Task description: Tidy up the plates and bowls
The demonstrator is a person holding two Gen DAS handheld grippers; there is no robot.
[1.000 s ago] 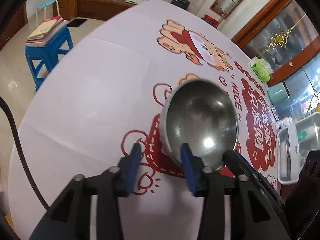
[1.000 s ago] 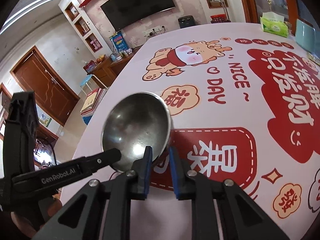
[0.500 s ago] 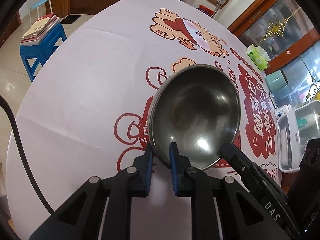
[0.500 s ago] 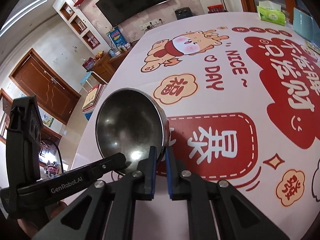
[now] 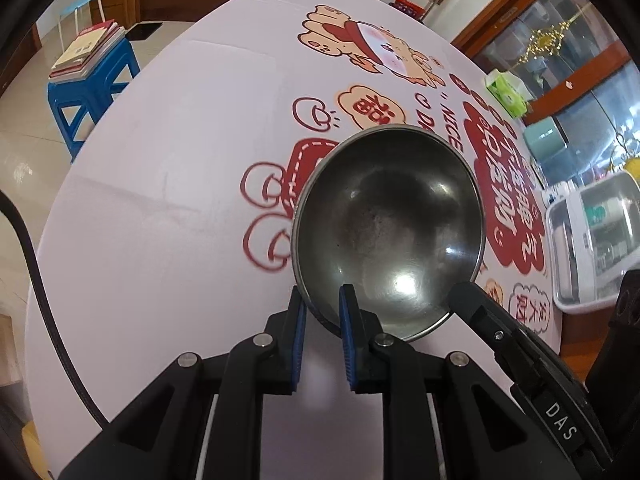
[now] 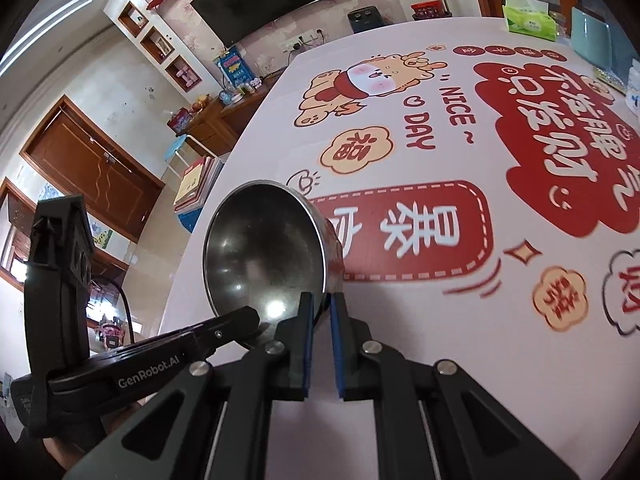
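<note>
A steel bowl (image 5: pixel 390 224) is held tilted above the round table (image 5: pixel 160 168) with its printed cloth. My left gripper (image 5: pixel 322 304) is shut on the bowl's near left rim. My right gripper (image 6: pixel 318 304) is shut on the bowl's near right rim; the bowl also shows in the right wrist view (image 6: pixel 264 248). The right gripper's body shows at lower right in the left wrist view (image 5: pixel 516 344), and the left gripper's body shows at left in the right wrist view (image 6: pixel 160 356). The bowl is empty inside.
A clear plastic box (image 5: pixel 592 240) stands at the table's right edge. A green tissue pack (image 6: pixel 528 18) and a teal container (image 6: pixel 592 42) stand at the far side. A blue stool with books (image 5: pixel 88 80) stands on the floor to the left.
My left gripper has closed on the bowl's rim; one second ago it was open. Both grippers now hold the bowl, which has come up and tilted more toward the left camera.
</note>
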